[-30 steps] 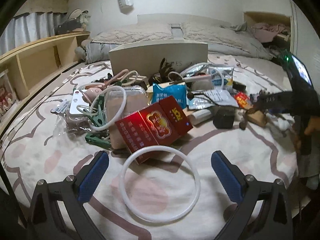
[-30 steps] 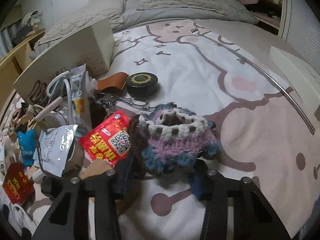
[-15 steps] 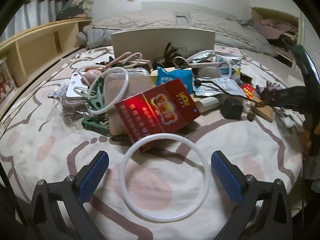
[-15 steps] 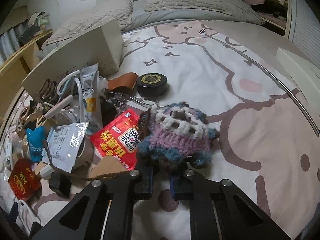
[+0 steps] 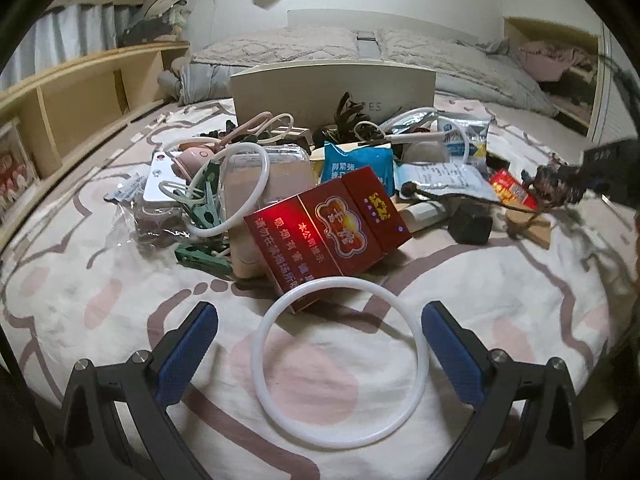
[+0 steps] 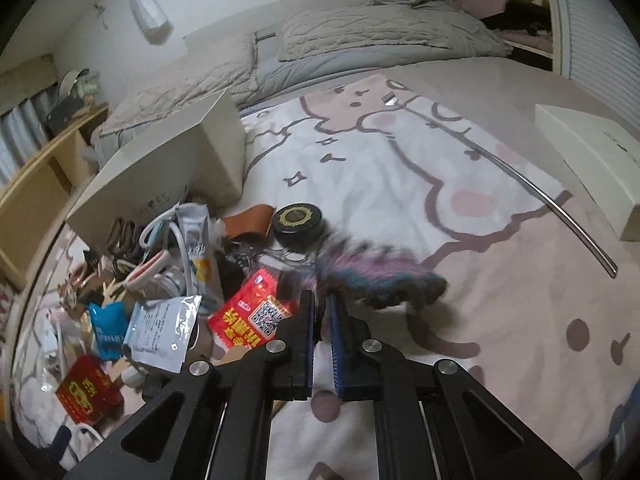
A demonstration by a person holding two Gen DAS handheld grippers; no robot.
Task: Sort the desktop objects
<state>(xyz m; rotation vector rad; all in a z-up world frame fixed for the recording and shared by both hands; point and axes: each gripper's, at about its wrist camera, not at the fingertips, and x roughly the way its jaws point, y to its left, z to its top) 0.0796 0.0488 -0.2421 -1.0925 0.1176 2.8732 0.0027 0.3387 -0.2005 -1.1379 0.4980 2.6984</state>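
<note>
The right tool (image 6: 322,308) grips a blurred crocheted piece (image 6: 376,274), apparently lifted off the bed (image 6: 400,184). The left tool (image 5: 320,332) gapes around a white ring (image 5: 339,364).

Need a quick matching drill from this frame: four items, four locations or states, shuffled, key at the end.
Items:
1. white ring
2. crochet pouch
3. red carton
4. round black tin

States:
A. propped tilted on the pile
B. flat on the sheet between the left gripper's open fingers
C. beside the brown leather piece
D. pinched by the right gripper

Pairs: 1-B, 2-D, 3-A, 4-C
</note>
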